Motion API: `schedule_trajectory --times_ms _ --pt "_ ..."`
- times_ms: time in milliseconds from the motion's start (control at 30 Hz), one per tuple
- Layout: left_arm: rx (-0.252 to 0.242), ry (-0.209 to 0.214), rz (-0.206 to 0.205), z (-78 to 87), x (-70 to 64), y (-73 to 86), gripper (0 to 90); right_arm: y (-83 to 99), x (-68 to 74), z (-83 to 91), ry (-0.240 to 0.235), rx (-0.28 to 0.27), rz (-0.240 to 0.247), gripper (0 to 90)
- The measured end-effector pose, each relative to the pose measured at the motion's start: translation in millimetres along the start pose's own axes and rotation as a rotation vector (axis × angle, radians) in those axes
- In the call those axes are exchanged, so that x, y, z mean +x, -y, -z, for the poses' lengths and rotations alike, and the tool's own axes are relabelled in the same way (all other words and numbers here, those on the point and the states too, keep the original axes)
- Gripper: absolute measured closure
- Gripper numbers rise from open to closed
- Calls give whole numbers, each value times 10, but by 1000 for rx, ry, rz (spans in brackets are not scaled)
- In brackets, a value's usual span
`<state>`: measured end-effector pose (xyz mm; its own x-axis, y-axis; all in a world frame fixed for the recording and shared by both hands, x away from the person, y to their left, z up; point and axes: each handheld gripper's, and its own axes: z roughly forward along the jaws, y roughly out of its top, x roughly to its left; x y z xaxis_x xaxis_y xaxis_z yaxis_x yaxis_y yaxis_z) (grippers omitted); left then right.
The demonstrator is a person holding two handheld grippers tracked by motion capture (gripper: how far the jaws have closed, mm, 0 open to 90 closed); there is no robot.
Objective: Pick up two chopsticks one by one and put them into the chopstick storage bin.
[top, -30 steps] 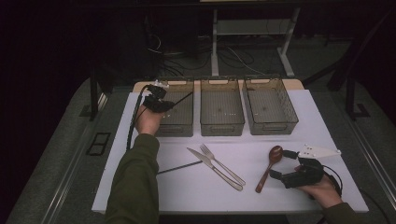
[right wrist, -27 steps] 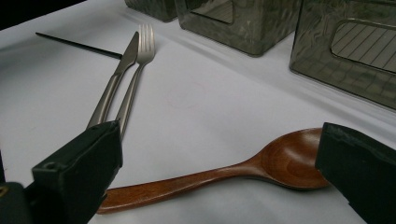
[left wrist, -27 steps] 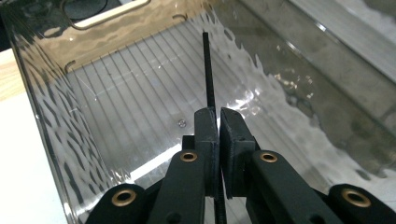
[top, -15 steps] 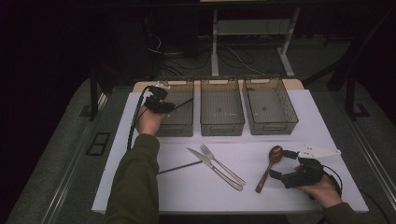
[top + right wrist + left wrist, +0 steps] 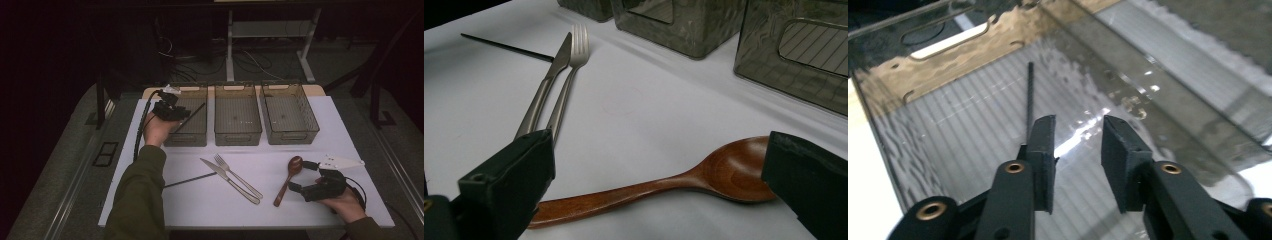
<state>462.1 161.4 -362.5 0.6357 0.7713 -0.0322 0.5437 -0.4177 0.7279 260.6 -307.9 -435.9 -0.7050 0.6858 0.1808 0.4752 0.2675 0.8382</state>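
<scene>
My left gripper (image 5: 172, 111) hangs over the left clear bin (image 5: 186, 140), open (image 5: 1077, 130). A thin black stick (image 5: 194, 116) slants inside that bin; in the left gripper view the stick (image 5: 1030, 95) runs up from beside one jaw, not between the two. A wooden spoon (image 5: 283, 190) lies on the white table at the right. My right gripper (image 5: 300, 175) is low over it and open (image 5: 659, 185), one jaw on either side of the spoon (image 5: 724, 172).
A knife (image 5: 227, 180) and a fork (image 5: 237, 176) lie side by side mid-table, with a second black stick (image 5: 192, 179) to their left. The middle bin (image 5: 237, 135) and right bin (image 5: 292, 135) stand at the back. The table's front edge (image 5: 250, 226) is near my right hand.
The stick at the left bin seems to lie slightly lower than a second ago. Both hands have hardly moved.
</scene>
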Motion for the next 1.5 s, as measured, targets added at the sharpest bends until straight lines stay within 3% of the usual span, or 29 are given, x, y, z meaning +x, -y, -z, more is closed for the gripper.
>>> schedule_trajectory --times_ms 433,700,1000,1300,1500 --pt "-88 130 -47 331 -197 24 432 5 -9 11 1 -1 -5 1" --pt "-138 167 -86 555 -353 177 329 4 -10 13 -2 -1 -5 1" --pt "-172 207 -118 736 -537 445 260 3 -2 16 -6 1 -12 1" --pt "-196 249 -148 775 -720 791 244 2 3 -5 -9 -2 0 1" --pt "-184 269 -180 777 -789 959 248 1 9 -5 -11 -2 1 1"
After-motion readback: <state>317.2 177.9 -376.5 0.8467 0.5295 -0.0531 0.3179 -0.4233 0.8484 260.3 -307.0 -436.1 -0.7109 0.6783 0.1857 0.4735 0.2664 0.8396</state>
